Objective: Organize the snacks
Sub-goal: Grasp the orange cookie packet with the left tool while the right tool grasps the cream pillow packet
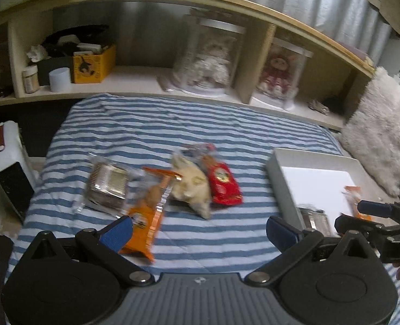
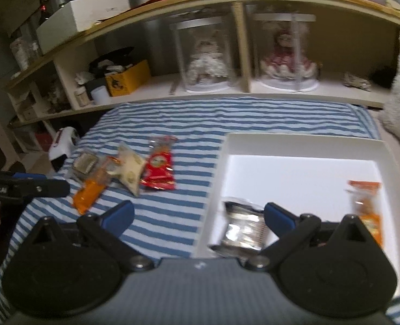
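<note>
Saw four snacks loose on the striped bed cover (image 1: 173, 124): brown cake pack (image 1: 106, 187) farthest left, orange packet (image 1: 148, 211) just beside it and overlapping its edge, cream pouch (image 1: 193, 184) next, red packet (image 2: 158, 168) touching the pouch on the far side. All lay well apart from the white tray (image 2: 302, 142), which sat on the cover to the right.

Found two more snacks inside the tray: silver-wrapped cake (image 2: 243, 226) at the near left corner, second orange packet (image 2: 367, 211) along the right wall.

Held the left hand-held gripper (image 1: 200, 233) above the cover with fingers spread wide apart, nothing between them; left fingertip (image 1: 118, 230) overlapped the near end of the orange packet in the view, contact not clear.

Held the right hand-held gripper (image 2: 198, 216) likewise spread wide and empty, straddling the tray's left wall, right fingertip (image 2: 278, 218) just beside the silver-wrapped cake.

Behind the bed stood a wooden shelf (image 2: 240, 51) with two dolls under clear covers, doll in white (image 2: 206, 59) and doll in red (image 2: 285, 54), plus a yellow box (image 1: 91, 65). Blurred throughout, so finer print unreadable.
</note>
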